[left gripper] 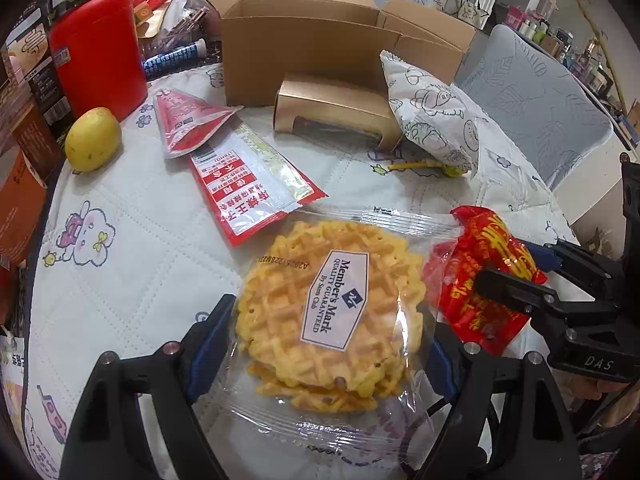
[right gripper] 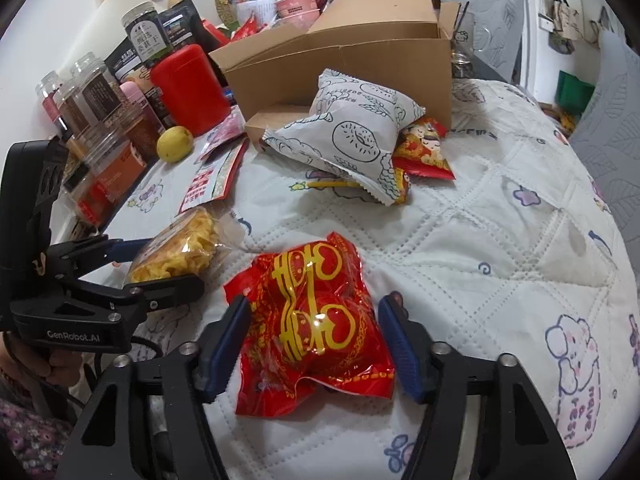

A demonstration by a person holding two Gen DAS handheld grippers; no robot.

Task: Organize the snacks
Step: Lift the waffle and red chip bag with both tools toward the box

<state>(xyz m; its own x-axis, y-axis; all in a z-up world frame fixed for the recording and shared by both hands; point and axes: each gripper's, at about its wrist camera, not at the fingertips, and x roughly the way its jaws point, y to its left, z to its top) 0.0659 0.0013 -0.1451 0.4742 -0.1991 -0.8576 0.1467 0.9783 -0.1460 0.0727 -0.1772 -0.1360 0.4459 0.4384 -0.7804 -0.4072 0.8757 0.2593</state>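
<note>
While both grippers point down at the quilted white bench cover (right gripper: 460, 240), the left gripper (left gripper: 332, 324) has its jaws clenched across a clear-wrapped stack of yellow waffle biscuits (left gripper: 328, 312), blue pads against the wrapper on either side. Just beside it, the right gripper (right gripper: 314, 340) straddles a crinkled red foil snack bag with gold lettering (right gripper: 312, 320); its jaws stand released, small gaps showing between pads and foil, bag lying on the cover. Farther back: open brown cardboard box (left gripper: 320, 48), small gold carton (left gripper: 340, 108) in front of it, puffy white printed snack pillow bag (right gripper: 352, 132) leaning at the box. Yellow lemon-like fruit (left gripper: 93, 139) beside red plastic canister (left gripper: 98, 52). Two flat red sachets (left gripper: 224, 152) lie between fruit and waffles
</note>
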